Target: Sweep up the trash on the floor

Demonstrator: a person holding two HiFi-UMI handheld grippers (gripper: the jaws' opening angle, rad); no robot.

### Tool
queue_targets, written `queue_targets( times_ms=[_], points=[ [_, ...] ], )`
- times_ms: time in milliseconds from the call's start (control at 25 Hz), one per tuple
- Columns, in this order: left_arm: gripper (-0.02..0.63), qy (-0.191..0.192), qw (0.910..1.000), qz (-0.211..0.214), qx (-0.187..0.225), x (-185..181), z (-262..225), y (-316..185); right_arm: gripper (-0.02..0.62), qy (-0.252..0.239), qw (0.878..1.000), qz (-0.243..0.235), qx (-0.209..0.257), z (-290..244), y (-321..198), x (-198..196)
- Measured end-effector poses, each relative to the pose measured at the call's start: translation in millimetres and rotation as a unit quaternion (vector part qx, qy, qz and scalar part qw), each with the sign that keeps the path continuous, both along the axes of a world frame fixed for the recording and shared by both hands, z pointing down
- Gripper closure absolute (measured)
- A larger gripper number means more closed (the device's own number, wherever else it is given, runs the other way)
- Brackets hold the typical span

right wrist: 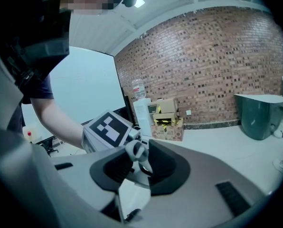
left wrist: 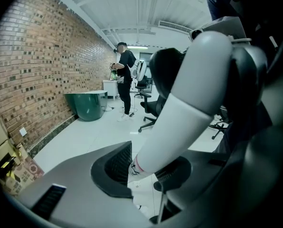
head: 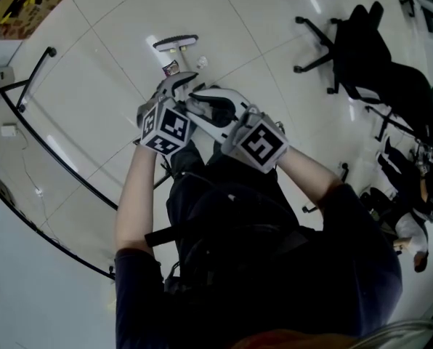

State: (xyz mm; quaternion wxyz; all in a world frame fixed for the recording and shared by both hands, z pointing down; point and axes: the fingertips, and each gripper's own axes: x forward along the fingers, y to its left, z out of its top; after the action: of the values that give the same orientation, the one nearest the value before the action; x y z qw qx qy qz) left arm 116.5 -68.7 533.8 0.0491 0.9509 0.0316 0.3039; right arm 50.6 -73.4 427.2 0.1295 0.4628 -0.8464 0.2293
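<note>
**A:** While both hands crowd one stick, what are the fingers doing?

**B:** The left gripper [left wrist: 144, 167] has its fingers clamped on the white broom handle [left wrist: 189, 94], which runs back from between them toward the camera. The right gripper [right wrist: 134, 163] is closed on a thin grey looped piece. I'd guess that's the handle's top end. The left one's marker cube [right wrist: 106, 129] sits just beyond its fingertips.

**A:** Why stacked like that?

**B:** Probably so the forward grip steers while the rear one drives the stroke.

**A:** And the trash?

**B:** It's on the floor [head: 115, 71], well ahead of both sets of fingertips. A small dark wrapper [head: 171, 68] and a white scrap [head: 202, 62] lie between the fingertips and the broom head [head: 176, 43]. Neither looks gathered, so I'd judge the sweep barely begun.
</note>
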Motion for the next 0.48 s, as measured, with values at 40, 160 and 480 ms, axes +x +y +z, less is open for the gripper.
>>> queue_targets(
  times_ms=[40,160,480],
  points=[
    [0.508,-0.001,1.0,-0.001,-0.001,-1.5,-0.5,1.8,0.48,0.0,1.0,-0.003,-0.001,-0.6,1.6,-1.5],
    [0.508,-0.004,1.0,-0.001,-0.006,-4.0,-3.6,8.1,0.48,-0.006,1.0,-0.001,-0.003,-4.9,6.4,-3.4],
    [0.508,-0.009,0.9999,0.002,-0.011,-15.7,-7.3,16.7,0.479,-0.017,1.0,-0.006,-0.018,-8.4,14.2,-14.2]
  ],
)
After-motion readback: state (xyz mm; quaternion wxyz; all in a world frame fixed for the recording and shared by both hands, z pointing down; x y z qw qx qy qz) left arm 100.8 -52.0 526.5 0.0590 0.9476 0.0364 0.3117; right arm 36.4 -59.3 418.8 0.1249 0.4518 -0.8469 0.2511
